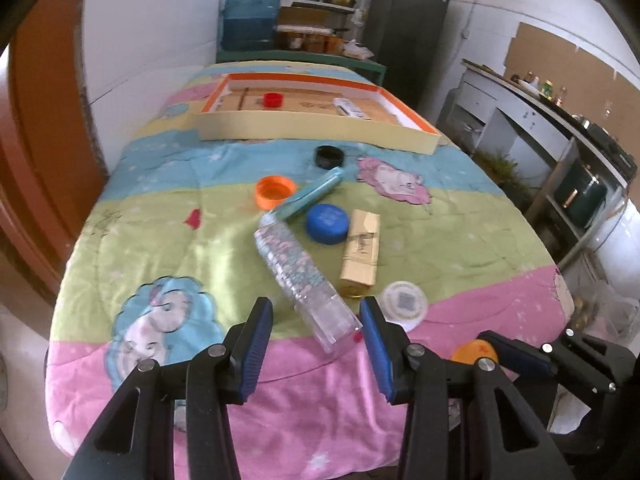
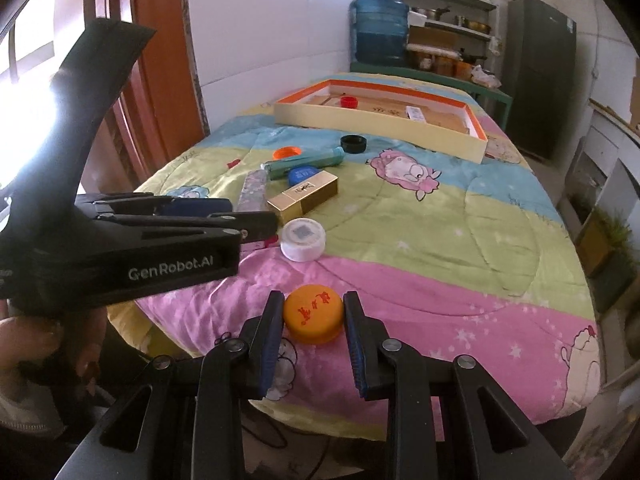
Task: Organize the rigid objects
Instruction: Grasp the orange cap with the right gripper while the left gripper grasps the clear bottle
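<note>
My right gripper (image 2: 313, 300) is shut on an orange cap (image 2: 313, 314) with red characters, low over the pink band of the quilt. My left gripper (image 1: 316, 306) is open, and the near end of a clear patterned plastic box (image 1: 300, 272) lies between its fingertips without the pads pressing on it. Beyond lie a gold box (image 1: 360, 252), a blue cap (image 1: 328, 223), a teal tube (image 1: 312, 196), an orange ring cap (image 1: 275, 191), a black cap (image 1: 329, 157) and a white cap (image 1: 403, 304). A cream tray (image 1: 320, 128) with an orange rim holds a red cap (image 1: 273, 100).
A cartoon quilt (image 2: 440, 240) covers the table. A small white box (image 1: 350, 108) also lies in the tray. In the right wrist view the left gripper (image 2: 252, 214) reaches in from the left, a hand (image 2: 36, 336) on its handle. A blue water jug (image 1: 250, 16), shelves and a dark fridge (image 1: 404, 32) stand behind the table.
</note>
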`<state>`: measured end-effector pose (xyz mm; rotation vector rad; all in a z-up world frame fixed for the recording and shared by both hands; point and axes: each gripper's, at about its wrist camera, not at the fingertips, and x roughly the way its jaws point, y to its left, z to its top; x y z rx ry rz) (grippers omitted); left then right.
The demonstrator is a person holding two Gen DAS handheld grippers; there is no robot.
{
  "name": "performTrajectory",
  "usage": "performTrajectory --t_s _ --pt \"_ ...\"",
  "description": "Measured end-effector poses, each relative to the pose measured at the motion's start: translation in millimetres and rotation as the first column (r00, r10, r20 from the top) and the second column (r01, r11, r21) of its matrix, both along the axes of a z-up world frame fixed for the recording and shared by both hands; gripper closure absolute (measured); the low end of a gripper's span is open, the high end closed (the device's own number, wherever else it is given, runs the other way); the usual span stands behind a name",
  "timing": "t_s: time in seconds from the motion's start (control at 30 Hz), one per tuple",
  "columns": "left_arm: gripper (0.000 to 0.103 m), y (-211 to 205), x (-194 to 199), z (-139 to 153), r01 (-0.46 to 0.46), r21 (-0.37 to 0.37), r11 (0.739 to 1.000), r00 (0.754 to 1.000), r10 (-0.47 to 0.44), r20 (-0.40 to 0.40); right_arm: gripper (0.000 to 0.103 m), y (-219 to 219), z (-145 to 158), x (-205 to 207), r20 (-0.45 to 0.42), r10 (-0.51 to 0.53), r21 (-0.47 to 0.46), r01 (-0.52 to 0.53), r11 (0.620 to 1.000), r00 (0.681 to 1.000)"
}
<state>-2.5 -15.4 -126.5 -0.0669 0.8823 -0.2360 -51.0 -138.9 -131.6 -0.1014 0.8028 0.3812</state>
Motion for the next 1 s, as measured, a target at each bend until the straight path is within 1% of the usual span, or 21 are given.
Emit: performTrajectory --t_s 0.2,0.3,0.37,0.4,0.43,0.5,0.57,0.63,0.73,0.8,1.0 --pt "0.057 21.6 4.6 2.3 -0.066 0.006 0.998 0.998 0.066 -0.003 0.072 1.1 0.5 1.8 0.006 0.003 0.011 -0.003 1.0 1.0" --pt "0.057 19.8 12.7 3.4 -0.066 0.012 0.998 0.998 0.066 0.007 0.072 2.1 -0.1 4.1 0.002 0.005 0.014 -0.005 1.0 1.0" --pt "0.058 13.3 20.8 0.3 -0.053 0.041 0.998 0.999 0.053 -0.003 0.072 2.2 -0.5 5.2 -0.001 0.004 0.015 -0.004 1.0 1.0" --pt "0.059 10.8 23.9 -2.1 -0.044 0.046 0.998 0.999 0.044 -0.01 0.072 2.1 -0.4 5.8 -0.003 0.002 0.015 -0.002 1.0 1.0" --pt "0.061 8.8 23.4 -1.8 -0.039 0.056 0.998 0.999 0.039 0.003 0.072 1.5 -0.3 6.1 -0.003 -0.002 0.015 0.002 1.0 1.0" --pt "0.072 6.9 22.8 -2.6 -0.025 0.066 0.998 1.0 0.024 0.014 0.072 -1.0 0.0 7.1 -0.005 -0.013 0.018 0.013 1.0 1.0" --pt "0.077 8.7 22.3 -2.7 -0.019 0.046 0.999 1.0 0.018 0.019 0.072 -3.0 -0.3 10.0 -0.011 -0.024 0.026 0.024 0.999 1.0" --pt "0.081 9.9 21.5 -2.5 -0.022 0.046 0.999 0.999 0.021 0.026 0.072 -4.7 -1.1 14.2 -0.022 -0.033 0.038 0.034 0.999 0.999" --pt "0.082 14.6 20.2 -1.4 -0.026 0.022 0.999 0.999 0.025 0.031 0.072 -8.0 1.6 18.5 -0.013 -0.049 0.049 0.05 0.998 0.999" --pt "0.082 15.6 19.9 0.8 -0.026 0.019 0.999 0.999 0.025 0.034 0.072 -10.6 6.5 23.2 0.002 -0.062 0.054 0.062 0.997 0.998" --pt "0.083 15.5 18.0 20.3 -0.021 0.019 1.0 0.996 0.02 0.088 0.072 -15.0 24.4 38.6 0.054 -0.079 0.068 0.075 0.995 0.995"
